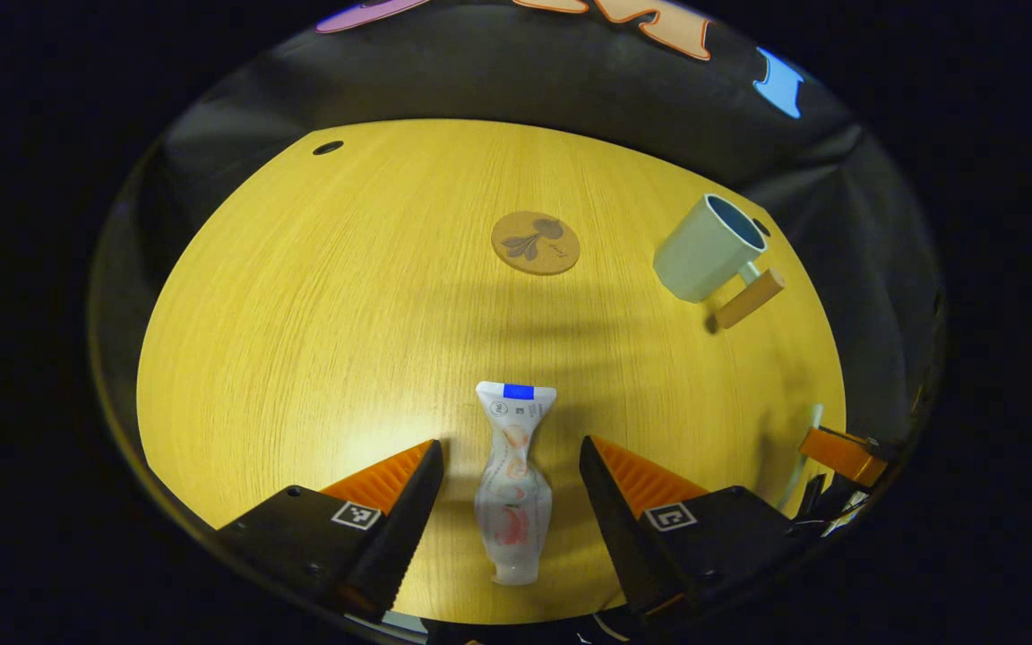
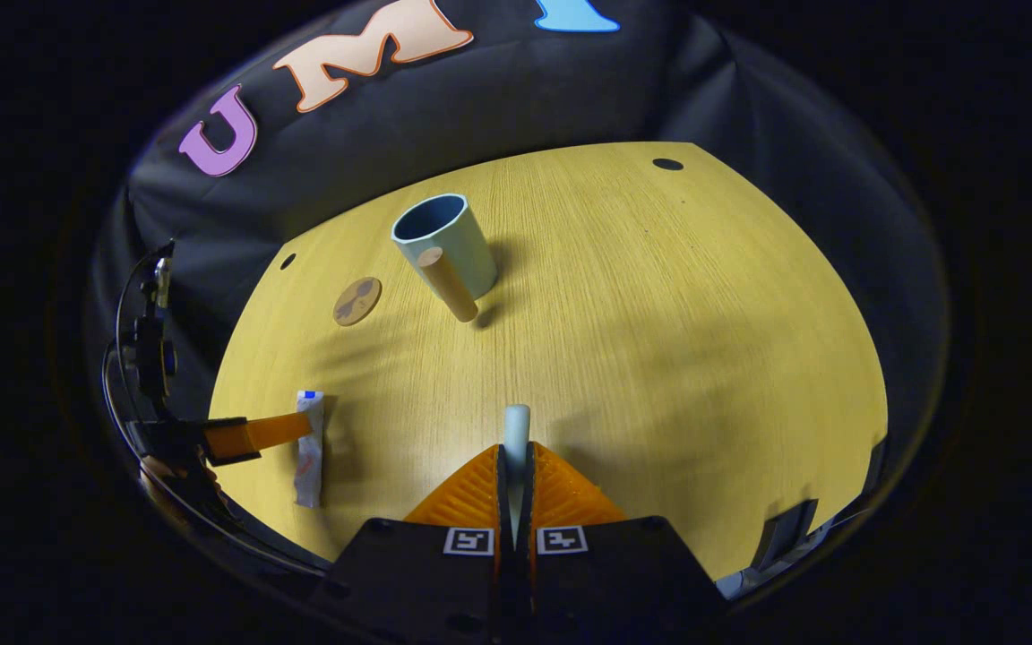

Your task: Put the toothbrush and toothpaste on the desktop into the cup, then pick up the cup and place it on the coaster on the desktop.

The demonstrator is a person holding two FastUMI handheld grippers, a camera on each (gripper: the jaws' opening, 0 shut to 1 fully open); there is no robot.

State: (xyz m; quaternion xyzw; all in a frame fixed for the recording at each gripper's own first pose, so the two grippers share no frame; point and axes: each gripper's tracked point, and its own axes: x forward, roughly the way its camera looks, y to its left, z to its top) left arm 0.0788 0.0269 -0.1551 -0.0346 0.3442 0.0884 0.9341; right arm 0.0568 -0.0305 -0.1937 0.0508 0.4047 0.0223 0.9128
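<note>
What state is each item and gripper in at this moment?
Left gripper: open, fingers astride the tube.
White squeezable toothpaste tube: lying flat on the desktop, ungripped.
Right gripper: shut on the pale toothbrush.
Pale green cup with wooden handle: upright, empty.
Round cork coaster: bare.

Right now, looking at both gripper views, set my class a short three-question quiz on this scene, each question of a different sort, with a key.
1. True or false: the right gripper is shut on the toothbrush.
2. What lies between the open fingers of the left gripper?
A. coaster
B. toothpaste
C. cup
3. Fill in: the coaster carries ____ yet.

Key:
1. True.
2. B: the toothpaste lies flat on the table, ungripped.
3. Nothing; the cup stands apart from it, empty.
</note>
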